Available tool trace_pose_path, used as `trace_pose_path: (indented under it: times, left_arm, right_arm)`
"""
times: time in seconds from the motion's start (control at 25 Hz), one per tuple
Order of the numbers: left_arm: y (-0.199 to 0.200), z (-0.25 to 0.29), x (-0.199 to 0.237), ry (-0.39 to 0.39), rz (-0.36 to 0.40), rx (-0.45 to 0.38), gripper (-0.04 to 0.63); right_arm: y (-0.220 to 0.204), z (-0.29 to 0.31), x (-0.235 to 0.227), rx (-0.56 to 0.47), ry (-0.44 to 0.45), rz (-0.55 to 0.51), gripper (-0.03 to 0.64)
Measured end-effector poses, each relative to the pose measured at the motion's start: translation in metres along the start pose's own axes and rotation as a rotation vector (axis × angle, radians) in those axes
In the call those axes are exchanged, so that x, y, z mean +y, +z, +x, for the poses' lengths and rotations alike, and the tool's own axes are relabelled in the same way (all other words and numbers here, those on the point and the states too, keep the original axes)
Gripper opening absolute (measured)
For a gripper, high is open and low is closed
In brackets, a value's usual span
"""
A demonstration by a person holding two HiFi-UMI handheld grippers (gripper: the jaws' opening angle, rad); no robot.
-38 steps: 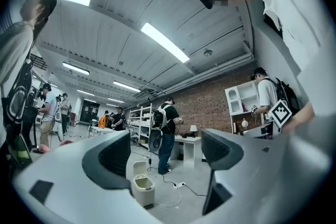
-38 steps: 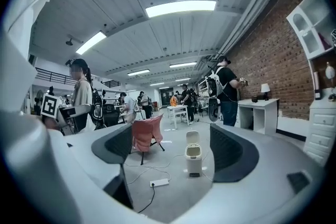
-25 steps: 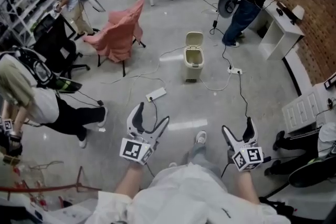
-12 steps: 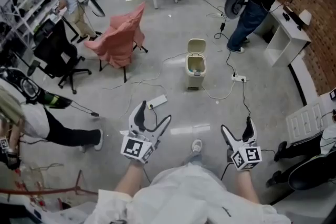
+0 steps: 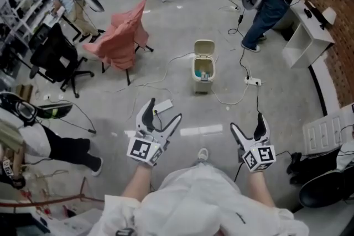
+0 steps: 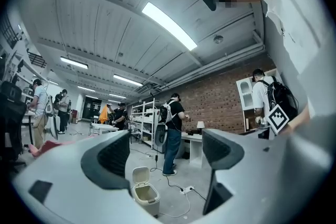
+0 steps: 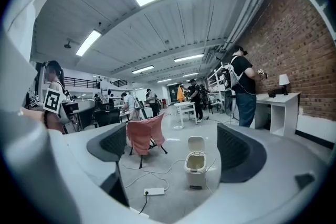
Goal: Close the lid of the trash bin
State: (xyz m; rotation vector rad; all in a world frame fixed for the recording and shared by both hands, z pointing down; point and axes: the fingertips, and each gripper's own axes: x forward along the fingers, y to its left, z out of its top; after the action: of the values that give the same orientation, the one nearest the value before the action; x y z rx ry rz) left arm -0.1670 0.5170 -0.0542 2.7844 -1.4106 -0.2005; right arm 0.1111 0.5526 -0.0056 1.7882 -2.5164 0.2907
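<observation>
**Head view.** Trash bin point(image 5: 202, 72) stands on the floor well ahead of the person, approx. mid-view, between a pink-draped chair point(image 5: 119, 41) and a white power strip point(image 5: 251, 81). Its lid point(image 5: 204, 47) is tipped up and back, so the interior is exposed. There are contents inside, too small to identify. Left gripper point(image 5: 163, 110) and right gripper point(image 5: 246, 123) are held low near the person's body, well apart from the bin, and neither touches anything.

**Gripper views.** Left: jaws spread wide w/ nothing between them; the bin shows far off through the gap. Right: same, wide apart and empty, bin far beyond.

**Progress (judged).** No part of the closing is done: lid up, no contact. Left to do: approach the bin, bring one gripper to the lid, push it fwd and down until it seats on the rim.

**Count.** 1 bin, 1 lid, 2 grippers, 1 draped chair, 2 power strips; the 2nd strip point(image 5: 157, 103) lies on the floor near the left gripper's tips.
</observation>
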Motion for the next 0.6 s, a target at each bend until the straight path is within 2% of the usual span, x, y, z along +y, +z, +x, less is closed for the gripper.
trace_pose_path:
  times: [0.28,0.6]
  left_arm:
    - [-0.014,0.070,-0.002,0.021,-0.013,0.017,0.416]
    - [-0.018,0.120,0.001,0.026,-0.005,0.018,0.414]
  right_arm:
    - [0.004,0.044,-0.054,0.006,0.060,0.023,0.529]
    - [0.006,0.081,-0.097,0.006,0.072,0.047,0.528]
